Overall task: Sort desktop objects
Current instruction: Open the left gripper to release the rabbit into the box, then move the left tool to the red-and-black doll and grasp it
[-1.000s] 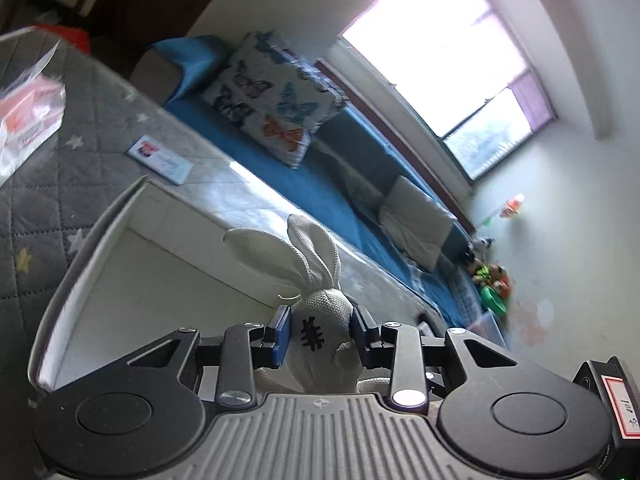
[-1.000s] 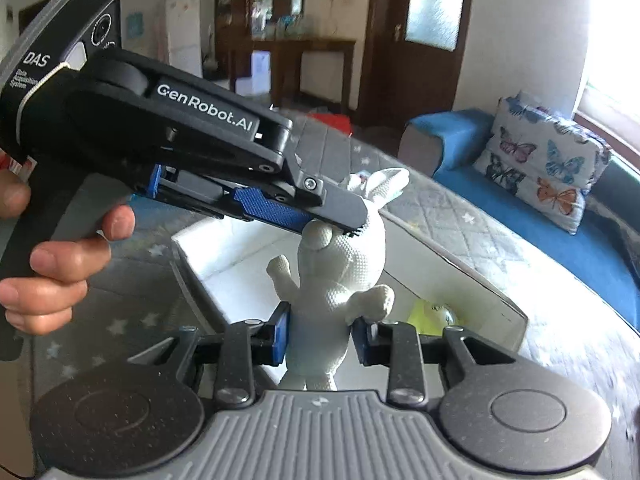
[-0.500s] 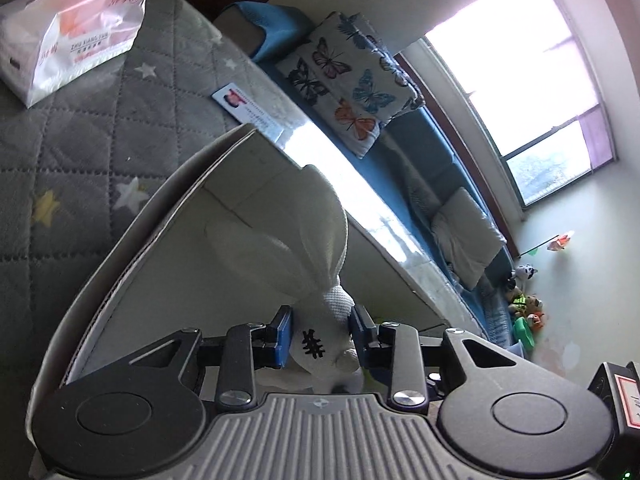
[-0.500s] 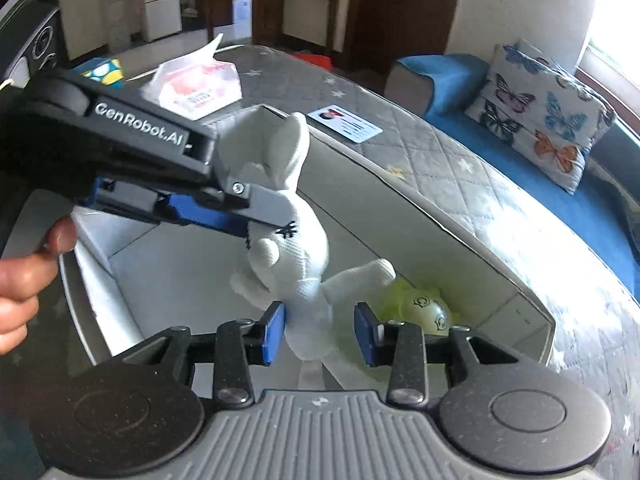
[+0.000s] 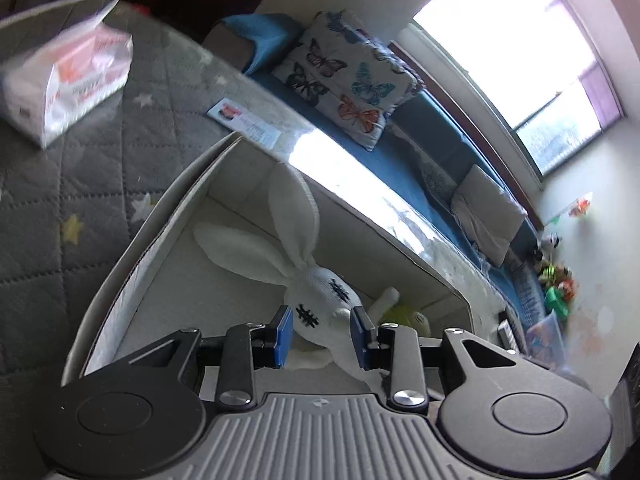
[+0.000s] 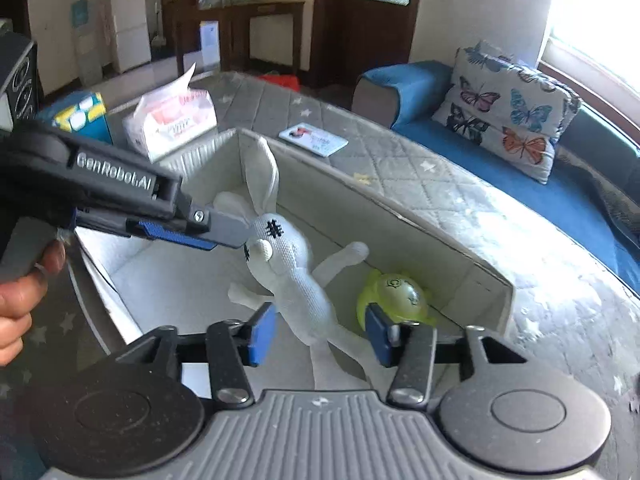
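L wrist view: the left gripper (image 5: pixel 322 336) held the white knitted rabbit toy w/ long ears and stitched black eyes (image 5: pixel 320 292) by the head, blue pads on both sides and the jaws closing on it. The toy hung inside the shallow off-white fabric storage box (image 5: pixel 132 248), ears trailing toward the far-left corner. Far left on the grey quilted star-print table cover (image 5: pixel 80 184) sat a white-and-orange soft tissue pack (image 5: pixel 64 84), print too blurred to read; a small printed card (image 5: pixel 244 122) lay just beyond the box's far corner, text unreadable. R wrist view: the right gripper (image 6: pixel 318 334) had jaws opening, moderately wide, pads apart from the rabbit's legs, which hung between them w/o being pinched. The toy's body was low in the box, feet near the floor; whether they touched, can't tell. A yellow-green round plastic toy (image 6: pixel 396 292) lay in the box just right of the rabbit. "GenRobot.AI" read on the left tool's arm; a blue-and-yellow carton (image 6: pixel 82 116) stood far left, lettering illegible. A hand (image 6: pixel 16 304) gripped the left tool's handle. Risks, as I judge: w/ only the head pinched, the limp body could swing and drape over the box wall on release; a leg could snag on the right pads if that tool pulls away sideways; the rabbit may land on the green toy.
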Motion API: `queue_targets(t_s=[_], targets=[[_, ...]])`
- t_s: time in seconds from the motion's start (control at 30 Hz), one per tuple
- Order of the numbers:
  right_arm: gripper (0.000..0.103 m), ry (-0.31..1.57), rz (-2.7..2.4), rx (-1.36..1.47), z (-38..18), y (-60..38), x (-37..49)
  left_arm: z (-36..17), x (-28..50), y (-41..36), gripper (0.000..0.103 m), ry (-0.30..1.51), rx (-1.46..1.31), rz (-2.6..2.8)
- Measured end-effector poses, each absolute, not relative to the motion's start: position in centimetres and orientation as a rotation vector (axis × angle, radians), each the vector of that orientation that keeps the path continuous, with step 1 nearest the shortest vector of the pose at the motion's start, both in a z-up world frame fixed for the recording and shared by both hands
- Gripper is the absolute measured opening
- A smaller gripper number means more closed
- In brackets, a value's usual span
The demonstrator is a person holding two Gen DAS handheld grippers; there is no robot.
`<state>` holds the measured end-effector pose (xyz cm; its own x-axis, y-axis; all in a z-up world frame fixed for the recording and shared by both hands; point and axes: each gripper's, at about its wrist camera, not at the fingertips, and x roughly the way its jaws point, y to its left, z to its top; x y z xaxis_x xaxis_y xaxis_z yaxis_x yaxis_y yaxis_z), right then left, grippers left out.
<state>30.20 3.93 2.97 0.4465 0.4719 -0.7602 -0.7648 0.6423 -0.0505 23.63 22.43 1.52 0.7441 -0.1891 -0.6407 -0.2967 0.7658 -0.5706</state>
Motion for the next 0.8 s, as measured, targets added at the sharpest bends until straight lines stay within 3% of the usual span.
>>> queue_targets(t_s=[0.3, 0.57, 0.67, 0.8], targets=[[0.075, 0.689, 0.770, -0.332, 6.2, -0.8, 25.0, 5.1, 19.1, 17.8, 0.034, 0.691, -0.499, 0.032], [0.084, 0.601, 0.744, -0.297, 7.6, -4.7, 19.3, 6.2, 15.1, 13.7, 0.034, 0.657, -0.394, -0.044], [0.094, 0.585, 0.731, -0.271, 7.4, -6.1, 17.6, 6.0, 13.8, 12.4, 0.035, 0.653, -0.383, -0.084], [0.096, 0.579, 0.712, -0.232, 6.8, -8.2, 15.5, 5.6, 12.5, 11.0, 0.035, 0.663, -0.360, -0.132]])
